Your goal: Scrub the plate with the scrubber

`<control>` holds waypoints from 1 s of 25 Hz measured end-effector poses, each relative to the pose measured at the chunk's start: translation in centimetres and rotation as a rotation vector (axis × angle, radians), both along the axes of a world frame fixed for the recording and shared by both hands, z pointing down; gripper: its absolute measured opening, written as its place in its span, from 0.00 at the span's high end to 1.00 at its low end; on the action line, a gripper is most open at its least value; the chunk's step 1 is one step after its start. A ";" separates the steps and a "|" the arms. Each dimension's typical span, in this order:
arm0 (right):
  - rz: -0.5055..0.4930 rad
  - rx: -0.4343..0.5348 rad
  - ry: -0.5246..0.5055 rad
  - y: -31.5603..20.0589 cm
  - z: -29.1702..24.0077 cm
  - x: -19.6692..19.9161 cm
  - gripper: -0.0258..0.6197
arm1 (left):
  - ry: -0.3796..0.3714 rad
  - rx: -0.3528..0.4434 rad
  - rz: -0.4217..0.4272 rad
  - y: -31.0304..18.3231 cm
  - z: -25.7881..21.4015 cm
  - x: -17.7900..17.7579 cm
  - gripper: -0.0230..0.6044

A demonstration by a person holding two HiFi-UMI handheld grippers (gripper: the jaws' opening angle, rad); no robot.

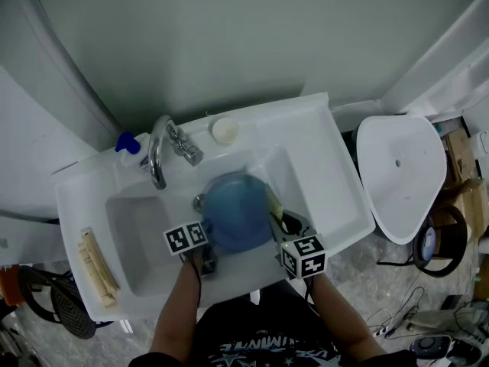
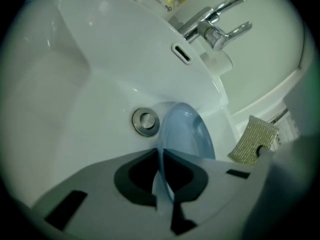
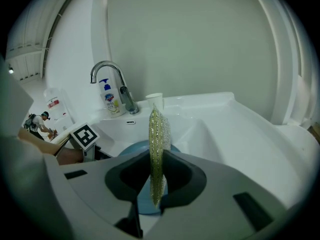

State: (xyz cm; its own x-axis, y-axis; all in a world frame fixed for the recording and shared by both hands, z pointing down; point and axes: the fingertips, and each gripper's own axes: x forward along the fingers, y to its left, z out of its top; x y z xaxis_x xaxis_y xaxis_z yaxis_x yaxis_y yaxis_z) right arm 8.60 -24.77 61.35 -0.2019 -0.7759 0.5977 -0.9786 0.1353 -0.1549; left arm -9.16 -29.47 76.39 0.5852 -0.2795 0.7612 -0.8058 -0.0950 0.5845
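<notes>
Clamping plate rim with left hand-held gripper, right hand-held gripper pinching scrubber

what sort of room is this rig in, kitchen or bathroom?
Most likely a small bathroom. A white moulded washbasin has a chrome faucet and a soap bottle at its rim, and what looks like a toilet lid stands right beside it.

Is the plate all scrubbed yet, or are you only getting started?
Only starting, it seems. Done: the left gripper is shut on the rim of the blue plate, holding it in the sink, and the right gripper is shut on the scrubber. In hand: the scrubber sits beside the blue plate, apparently not touching it. Left: all the scrubbing.
</notes>
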 end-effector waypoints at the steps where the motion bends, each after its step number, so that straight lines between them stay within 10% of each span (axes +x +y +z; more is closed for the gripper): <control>1: -0.009 0.002 -0.003 0.0 -0.1 0.0 0.85 | -0.002 0.005 -0.009 0.0 -0.4 -0.2 0.91; 13: -0.270 0.030 0.077 -0.9 -2.3 -1.6 0.85 | 0.053 0.046 -0.141 0.8 -6.5 -0.7 0.91; 25: -0.563 -0.058 0.414 -1.9 -2.2 -3.9 0.85 | 0.098 0.109 -0.211 4.1 -10.6 0.4 0.91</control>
